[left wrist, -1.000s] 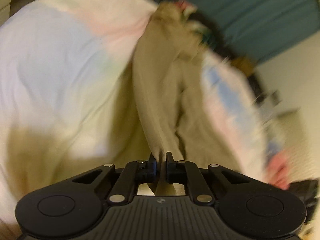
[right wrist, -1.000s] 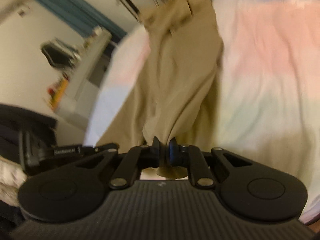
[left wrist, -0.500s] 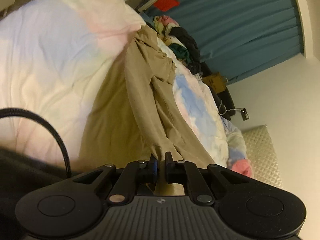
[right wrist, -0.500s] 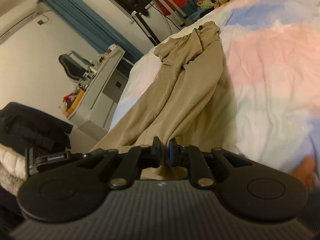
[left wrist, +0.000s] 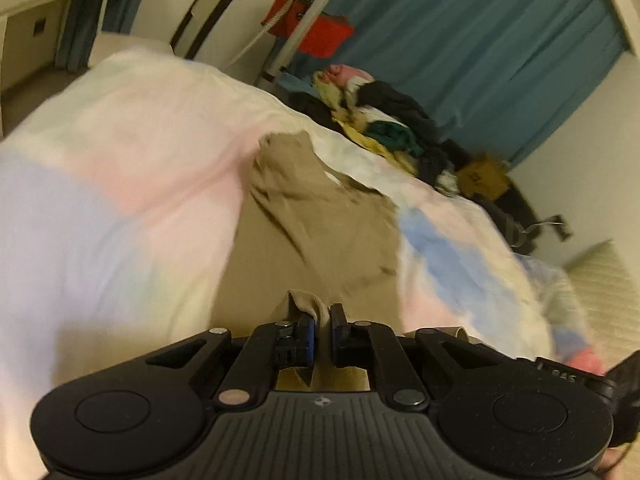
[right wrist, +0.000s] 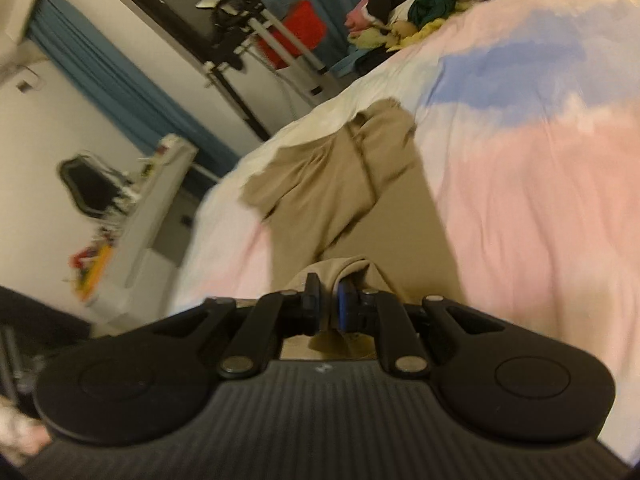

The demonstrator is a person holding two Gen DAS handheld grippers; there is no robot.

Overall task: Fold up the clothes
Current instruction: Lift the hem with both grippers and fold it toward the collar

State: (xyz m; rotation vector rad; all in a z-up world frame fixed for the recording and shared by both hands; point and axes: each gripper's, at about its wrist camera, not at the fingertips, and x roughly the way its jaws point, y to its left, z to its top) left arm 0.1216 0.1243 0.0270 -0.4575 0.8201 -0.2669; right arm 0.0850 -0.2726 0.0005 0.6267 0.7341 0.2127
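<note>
Tan trousers (left wrist: 320,236) lie stretched lengthwise on a bed with a pastel pink, blue and white cover (left wrist: 120,200). My left gripper (left wrist: 323,322) is shut on the near end of the trousers, low over the bed. In the right wrist view the same trousers (right wrist: 352,184) run away from me across the cover (right wrist: 540,184), and my right gripper (right wrist: 329,300) is shut on their near end too. The far end of the trousers lies crumpled near the bed's far edge.
A pile of mixed clothes (left wrist: 384,120) sits at the far end of the bed, also in the right wrist view (right wrist: 424,4). A metal rack with a red bag (left wrist: 316,32) stands before a teal curtain (left wrist: 480,48). A white desk (right wrist: 156,204) stands left of the bed.
Both grippers have come down toward the bed with the trousers' end. The trousers, which hung lifted and bunched before, now lie flatter and spread along the cover.
</note>
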